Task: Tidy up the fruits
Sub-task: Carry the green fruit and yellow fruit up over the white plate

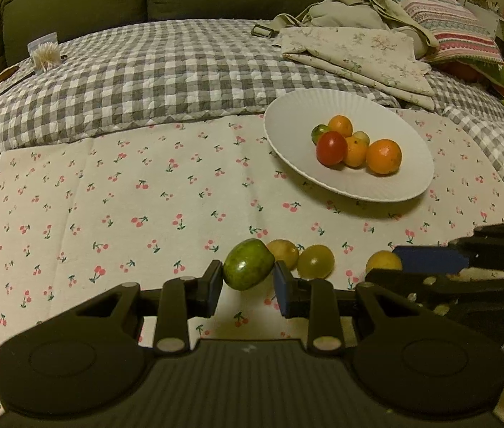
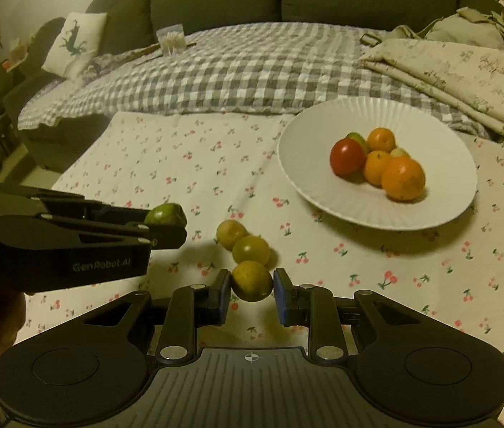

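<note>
**Ana:** Fruit in both grippers, then. The left gripper (image 1: 248, 280) has its jaws closed narrow on the green fruit (image 1: 248, 264), pads pressing its two sides, and it sits right at the fingertips, clear of the cherry-print cloth (image 1: 127, 178).

**Ben:** And the right gripper (image 2: 251, 287) is clamped on a yellow-green fruit (image 2: 252, 281) the same way, across its widest part. Just ahead of those jaws, two more small yellow-green fruits (image 2: 243, 240) lie touching each other on the cloth.

**Ana:** Beyond both sets of jaws and off to the right is the white plate (image 2: 323, 114), with a red fruit (image 2: 347, 156), three orange ones (image 2: 403, 178) and some green ones bunched in its middle.

**Ben:** How will they handle, do you think?

**Ana:** Light, I'd judge, and round with a shiny skin, so likely to roll or squirt out if pinched off-centre. Hold across the middle, as both are now. They look firm, though whether ripe and soft I can't tell, so a gentle squeeze seems wise.

**Ben:** And set them down low on the plate; a dropped one could knock the pile or roll over the shallow rim.
</note>
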Available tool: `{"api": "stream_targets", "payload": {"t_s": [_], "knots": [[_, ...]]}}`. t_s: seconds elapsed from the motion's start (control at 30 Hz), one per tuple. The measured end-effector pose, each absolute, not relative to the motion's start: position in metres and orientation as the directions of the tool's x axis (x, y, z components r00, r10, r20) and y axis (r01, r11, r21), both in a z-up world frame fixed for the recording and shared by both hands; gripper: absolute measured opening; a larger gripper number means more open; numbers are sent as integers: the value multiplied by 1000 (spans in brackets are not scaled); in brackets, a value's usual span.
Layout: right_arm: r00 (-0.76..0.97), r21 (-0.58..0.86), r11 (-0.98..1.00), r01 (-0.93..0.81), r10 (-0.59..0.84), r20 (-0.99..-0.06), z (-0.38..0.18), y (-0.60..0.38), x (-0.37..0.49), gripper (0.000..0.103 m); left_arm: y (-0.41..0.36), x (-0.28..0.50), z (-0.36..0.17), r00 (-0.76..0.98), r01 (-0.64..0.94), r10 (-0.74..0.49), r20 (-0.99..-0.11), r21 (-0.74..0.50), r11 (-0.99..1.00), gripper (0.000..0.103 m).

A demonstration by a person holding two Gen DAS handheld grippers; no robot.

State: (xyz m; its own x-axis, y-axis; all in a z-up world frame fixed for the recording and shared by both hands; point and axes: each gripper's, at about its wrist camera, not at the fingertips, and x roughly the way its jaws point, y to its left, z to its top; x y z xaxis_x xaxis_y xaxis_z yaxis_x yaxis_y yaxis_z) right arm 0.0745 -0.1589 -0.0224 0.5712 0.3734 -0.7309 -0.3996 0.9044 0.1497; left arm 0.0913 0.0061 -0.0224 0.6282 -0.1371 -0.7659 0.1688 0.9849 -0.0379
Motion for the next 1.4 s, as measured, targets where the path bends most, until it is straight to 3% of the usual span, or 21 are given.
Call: {"api": "stream_targets", "payload": {"t_s": [0.93,1.4], "knots": [[701,175,951,-255,307,-643,18,-221,99,25,-29,113,-5,684,275,-230,-692,-48,960,29],[733,201,974,-103,211,-646,6,-263,133,25,-65,139,-22,685,386,-288,-670,-2,923,29]]}}
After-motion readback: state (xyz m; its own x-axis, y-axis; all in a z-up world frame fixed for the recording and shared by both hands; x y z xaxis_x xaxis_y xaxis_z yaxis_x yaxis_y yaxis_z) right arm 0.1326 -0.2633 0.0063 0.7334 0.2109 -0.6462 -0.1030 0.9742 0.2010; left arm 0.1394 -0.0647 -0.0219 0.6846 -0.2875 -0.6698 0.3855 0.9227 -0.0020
